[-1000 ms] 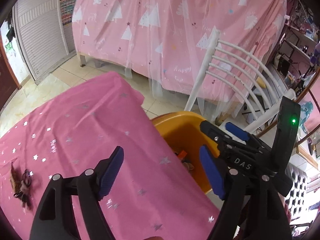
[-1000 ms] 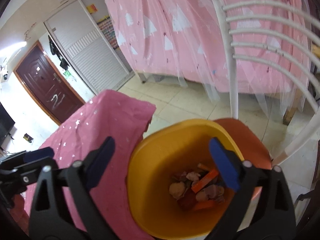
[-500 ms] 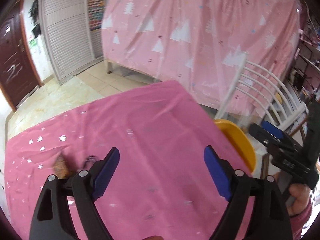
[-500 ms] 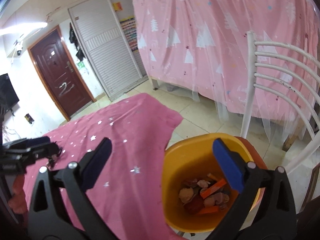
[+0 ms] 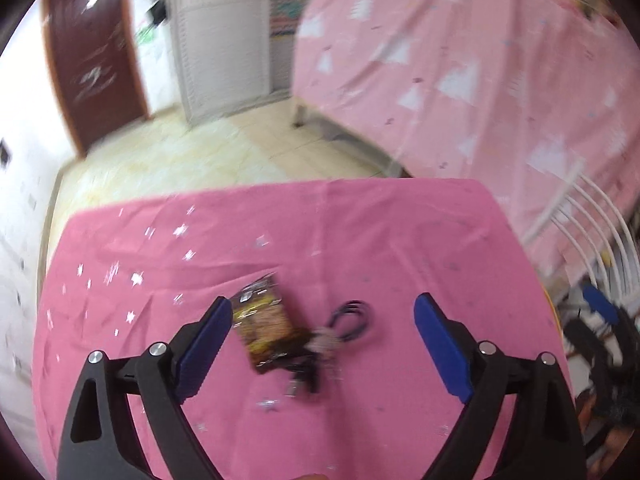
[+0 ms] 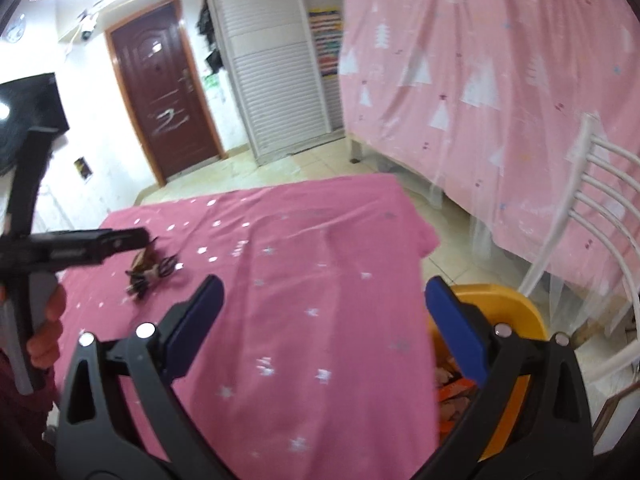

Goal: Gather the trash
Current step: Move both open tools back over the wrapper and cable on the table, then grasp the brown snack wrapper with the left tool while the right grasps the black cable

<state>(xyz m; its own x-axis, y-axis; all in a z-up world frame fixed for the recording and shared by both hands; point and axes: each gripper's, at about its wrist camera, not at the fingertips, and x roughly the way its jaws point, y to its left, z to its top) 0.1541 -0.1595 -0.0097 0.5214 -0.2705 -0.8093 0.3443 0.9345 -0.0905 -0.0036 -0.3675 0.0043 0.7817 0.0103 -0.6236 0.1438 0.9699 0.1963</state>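
Left wrist view: I see my left gripper (image 5: 322, 342) hanging over the pink tablecloth (image 5: 400, 240), its jaws wide apart and having just been opening further. Between the blue pads (image 5: 438, 354), down on the cloth and untouched by them, lies a brown snack wrapper (image 5: 266, 326). It sits closer to the left pad. A dark tangle of cord (image 5: 348, 322) lies just beside the wrapper, on its right, touching or nearly touching it; blur keeps me from telling which. At the right edge, past the tablecloth, I make out a white chair (image 5: 600, 224) and a blurred bit of my right gripper (image 5: 600, 312).

Right wrist view: my right gripper (image 6: 324, 316) has its jaws well apart with nothing between them, only tablecloth (image 6: 320, 260) beneath. The wrapper (image 6: 143, 258) and cord (image 6: 160, 270) lie near the far left part of the cloth, under the tip of the left gripper (image 6: 124, 240). An orange bin (image 6: 508, 308) stands just off the tablecloth's right edge, on the seat of the white chair (image 6: 592, 208), with scraps (image 6: 452, 392) in it.
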